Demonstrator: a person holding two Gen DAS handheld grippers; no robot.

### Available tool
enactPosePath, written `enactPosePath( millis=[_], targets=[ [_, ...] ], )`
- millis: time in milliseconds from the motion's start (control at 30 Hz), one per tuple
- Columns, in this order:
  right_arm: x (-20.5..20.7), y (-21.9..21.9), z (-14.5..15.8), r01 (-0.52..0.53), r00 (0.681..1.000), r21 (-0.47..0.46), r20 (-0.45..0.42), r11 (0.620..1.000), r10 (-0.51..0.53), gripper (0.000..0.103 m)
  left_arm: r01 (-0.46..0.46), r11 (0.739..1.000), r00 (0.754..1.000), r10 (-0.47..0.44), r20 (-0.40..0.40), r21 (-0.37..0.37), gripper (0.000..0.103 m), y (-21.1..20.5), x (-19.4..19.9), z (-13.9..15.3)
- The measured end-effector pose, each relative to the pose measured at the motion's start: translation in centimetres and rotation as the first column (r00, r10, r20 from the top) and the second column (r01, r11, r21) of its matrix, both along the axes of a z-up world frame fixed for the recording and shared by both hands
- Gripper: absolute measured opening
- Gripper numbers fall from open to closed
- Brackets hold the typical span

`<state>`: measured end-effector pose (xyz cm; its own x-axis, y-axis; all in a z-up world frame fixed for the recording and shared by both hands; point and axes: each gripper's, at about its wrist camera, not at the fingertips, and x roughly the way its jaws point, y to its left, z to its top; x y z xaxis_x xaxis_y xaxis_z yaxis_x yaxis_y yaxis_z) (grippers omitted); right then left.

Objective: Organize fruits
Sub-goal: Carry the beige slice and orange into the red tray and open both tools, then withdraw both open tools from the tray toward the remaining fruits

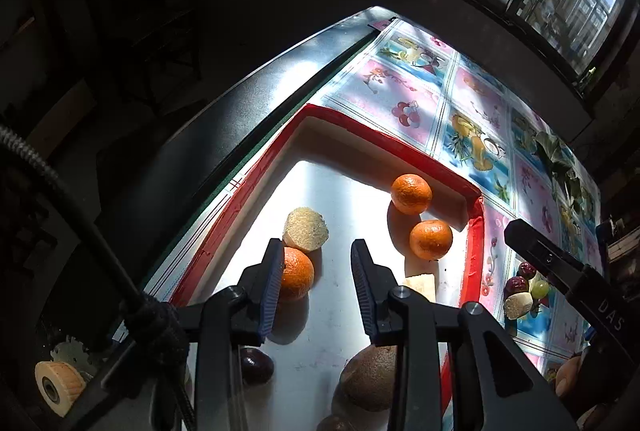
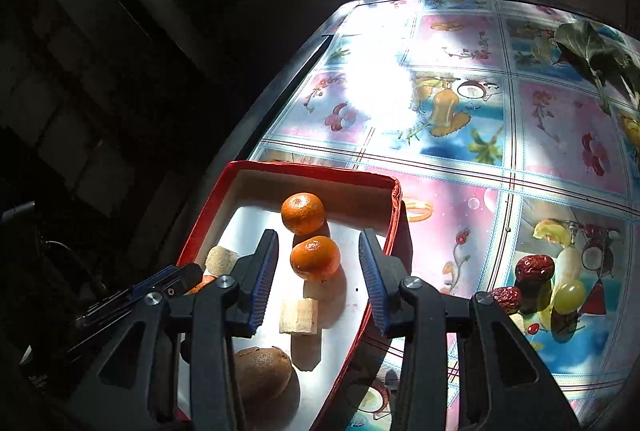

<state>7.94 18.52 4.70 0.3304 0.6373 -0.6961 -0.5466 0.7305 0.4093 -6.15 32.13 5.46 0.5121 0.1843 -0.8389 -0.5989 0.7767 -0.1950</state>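
Left tool [image 1: 316, 263] hides part of one orange [image 1: 298, 273].

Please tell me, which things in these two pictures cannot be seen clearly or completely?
- Third orange: in the right wrist view, mostly hidden by gripper fingers.
- Kiwi: in the left wrist view, partly covered by the gripper body.
- Dark fruit: too shadowed to identify.
- Leaf: cut off by the right wrist view's edge.
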Motion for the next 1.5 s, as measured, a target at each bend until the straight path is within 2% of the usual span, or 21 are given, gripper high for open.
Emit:
enactPosePath(
  millis=[67,367,633,900,1233,1367,1500],
  targets=[
    [-0.8,-2.3,0.2,0.039,0.999,0.021,0.004,0.999,-0.039,0.049,0.018,1.000,1.000,-0.018,0.015,-0.005,0.034,-1.1,-0.7,0.5],
    [-2.9,-11.3,-1.8,0.175,0.983,0.037,-0.053,0.984,-0.173,0.049,0.112,0.994,0.993,-0.112,0.024,-0.004,0.036,-6.2,-1.4,1.2],
    [-4.4,-16.5,-3.4,0.245,0.967,0.015,-0.074,0.969,-0.243,0.049,0.212,0.977,0.977,-0.213,0.012,0.019,0.037,-11.3,-1.2,1.4],
    [-5.1,-18.7,-3.7,0.262,0.962,0.024,-0.083,0.965,-0.259,0.049,0.266,0.963,0.964,-0.265,-0.020,0.039,0.038,-14.7,-1.0,1.1],
    [-5.1,-20.0,-4.2,0.277,0.959,0.030,-0.080,0.961,-0.273,0.049,0.293,0.954,0.956,-0.292,-0.035,0.055,0.042,-16.4,-0.6,0.8],
    [-4.3,-19.2,-4.2,0.259,0.966,-0.015,-0.014,0.966,-0.260,0.049,0.310,0.950,0.951,-0.309,-0.035,0.032,0.042,-16.7,0.2,0.1],
    [-1.7,-16.8,-4.5,0.219,0.976,-0.111,0.046,0.969,-0.215,0.049,0.322,0.947,0.946,-0.322,-0.031,0.004,0.042,-16.9,1.5,-0.6]
  ],
)
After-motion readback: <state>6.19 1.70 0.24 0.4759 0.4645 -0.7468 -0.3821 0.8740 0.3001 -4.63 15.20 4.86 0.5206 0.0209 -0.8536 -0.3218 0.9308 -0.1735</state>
